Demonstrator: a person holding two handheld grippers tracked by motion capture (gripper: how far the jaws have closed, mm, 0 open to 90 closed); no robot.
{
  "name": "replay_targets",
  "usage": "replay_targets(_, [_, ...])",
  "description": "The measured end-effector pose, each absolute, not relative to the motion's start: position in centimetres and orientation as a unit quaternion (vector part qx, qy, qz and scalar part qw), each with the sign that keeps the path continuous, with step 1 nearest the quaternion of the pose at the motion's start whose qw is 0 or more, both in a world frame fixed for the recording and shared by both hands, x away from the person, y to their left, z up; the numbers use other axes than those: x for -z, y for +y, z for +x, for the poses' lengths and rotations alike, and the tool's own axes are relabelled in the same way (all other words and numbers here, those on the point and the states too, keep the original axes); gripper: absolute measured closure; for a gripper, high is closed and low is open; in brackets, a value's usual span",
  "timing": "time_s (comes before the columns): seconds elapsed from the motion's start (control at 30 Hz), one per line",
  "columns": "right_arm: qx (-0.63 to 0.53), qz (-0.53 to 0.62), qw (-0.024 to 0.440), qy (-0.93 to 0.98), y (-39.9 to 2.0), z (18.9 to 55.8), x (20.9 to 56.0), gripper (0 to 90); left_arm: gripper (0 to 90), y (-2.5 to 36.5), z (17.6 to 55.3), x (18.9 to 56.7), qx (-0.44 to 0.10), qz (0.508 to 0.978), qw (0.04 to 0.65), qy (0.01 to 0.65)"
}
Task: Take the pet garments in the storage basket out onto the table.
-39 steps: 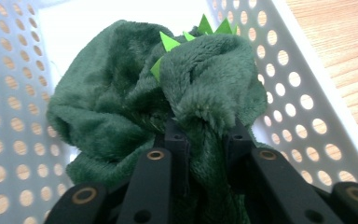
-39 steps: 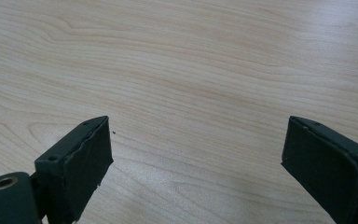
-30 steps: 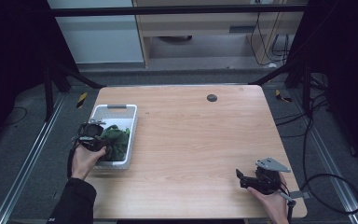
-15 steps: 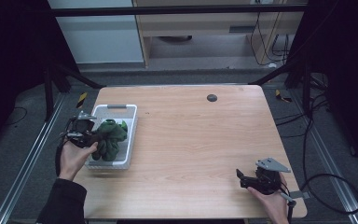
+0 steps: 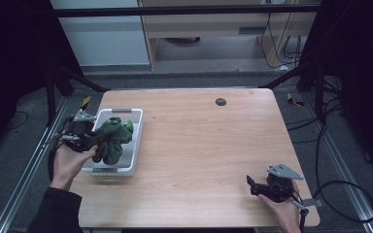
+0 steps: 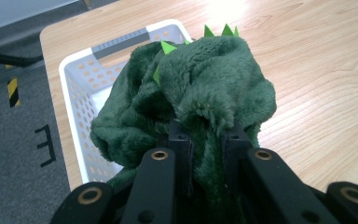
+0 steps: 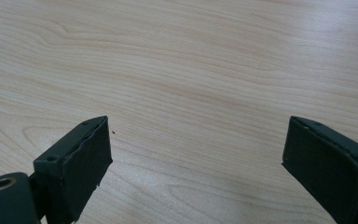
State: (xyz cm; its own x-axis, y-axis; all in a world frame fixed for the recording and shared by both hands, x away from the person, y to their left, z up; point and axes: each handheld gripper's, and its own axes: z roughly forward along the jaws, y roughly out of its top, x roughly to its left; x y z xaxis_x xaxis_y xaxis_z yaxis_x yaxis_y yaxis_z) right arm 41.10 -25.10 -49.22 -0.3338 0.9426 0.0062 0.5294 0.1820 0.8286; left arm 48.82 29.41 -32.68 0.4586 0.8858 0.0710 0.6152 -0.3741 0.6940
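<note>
Green plush cloth (image 6: pixel 191 88) hangs pinched in the left gripper (image 5: pixel 85 138) above the white basket (image 5: pixel 128 165), well apart from the spread right gripper (image 5: pixel 264 187).

The green plush cloth (image 6: pixel 200 93) covered most of the inside of the white basket (image 6: pixel 74 88) in the left gripper view, so the basket's floor and near wall were hidden. The cloth's lower folds ran behind the left gripper (image 6: pixel 204 140), whose fingertips were buried in the pile. Small bright green points poked from the top; what they belonged to was unclear. In the high view the cloth (image 5: pixel 112 140) was too small for any detail. The right gripper (image 7: pixel 196 154) was cut off by the bottom edge, its body unseen. A small dark round mark (image 5: pixel 220 101) on the table (image 5: pixel 209 145) was too small to identify.
</note>
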Motion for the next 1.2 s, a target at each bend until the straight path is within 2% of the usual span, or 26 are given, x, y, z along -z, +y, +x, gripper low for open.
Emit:
replay_targets(0.47, [-0.386, 0.511, 0.269, 0.720, -25.1, 41.1, 49.2, 8.0, 78.7, 28.6, 47.9, 31.0, -0.221, 0.814, 0.303, 0.444])
replay_targets(1.2, [-0.391, 0.510, 0.274, 0.715, -25.2, 41.1, 49.1, 8.0, 78.7, 25.0, 46.5, 28.9, -0.211, 0.842, 0.313, 0.386])
